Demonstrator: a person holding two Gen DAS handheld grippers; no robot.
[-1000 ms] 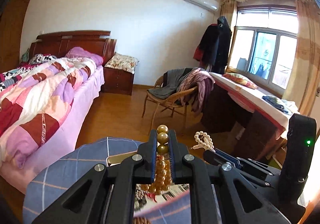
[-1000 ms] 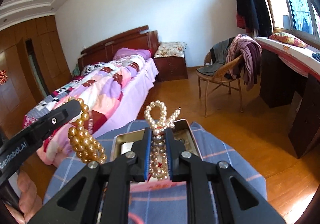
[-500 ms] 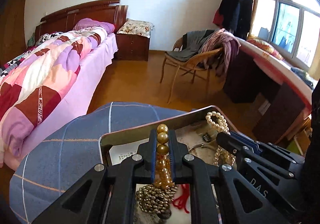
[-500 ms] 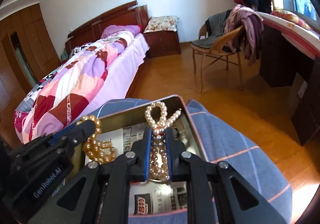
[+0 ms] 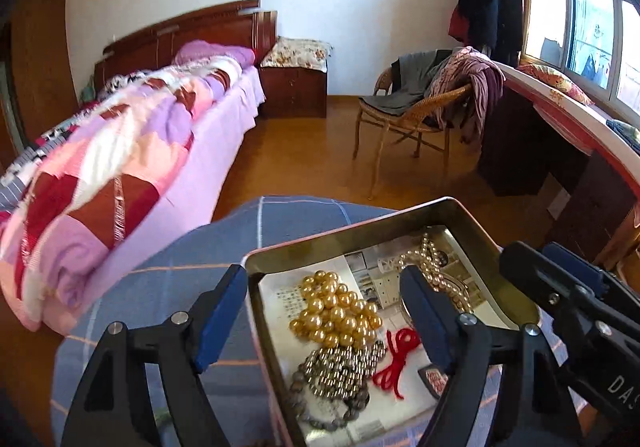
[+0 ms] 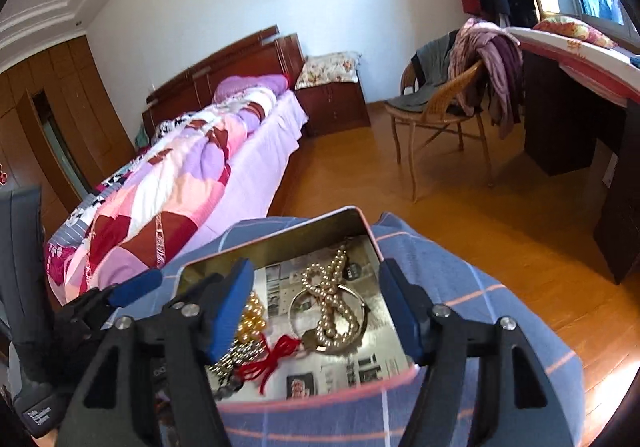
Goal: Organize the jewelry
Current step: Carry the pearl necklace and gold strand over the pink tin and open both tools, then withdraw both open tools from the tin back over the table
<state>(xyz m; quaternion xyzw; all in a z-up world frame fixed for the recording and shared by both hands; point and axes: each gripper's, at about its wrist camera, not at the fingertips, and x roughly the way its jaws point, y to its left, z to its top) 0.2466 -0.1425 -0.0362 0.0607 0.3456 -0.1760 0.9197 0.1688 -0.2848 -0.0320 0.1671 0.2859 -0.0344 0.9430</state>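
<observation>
Left wrist view looks down into a shallow metal tin (image 5: pixel 472 223) that sits on a blue checked cloth (image 5: pixel 224 247). The left gripper (image 5: pixel 324 321) hangs over the tin with its fingers spread wide and nothing between them. Directly under that gap lies a heap of gold beads (image 5: pixel 336 311), so the wide spread reads as a release over the spot where the strand belongs. Below the gold heap sit a coil of small silvery beads (image 5: pixel 340 367) and a darker string of grey beads (image 5: pixel 320 415), and a red cord (image 5: pixel 396 359) lies just beside them; the pieces touch but each keeps its own patch of the printed paper lining (image 5: pixel 292 299) on the tin floor.

In the right wrist view, the right gripper (image 6: pixel 320 313) is also spread and empty. A pearl strand (image 6: pixel 332 311) lies beneath it, looped across a thin metal bangle (image 6: pixel 298 297) toward the far right part of the tin (image 6: pixel 360 215). The gold beads (image 6: pixel 250 321) are to its left, partly hidden by the blue finger pad (image 6: pixel 230 311).

The tin's walls explain the placement: round beads would roll on the soft, humped cloth, while the rim holds them in. Both strands seem to be already stowed, so this part of the sorting looks done. I judge that the grippers need only lift straight up, taking care that no loop catches a fingertip.
</observation>
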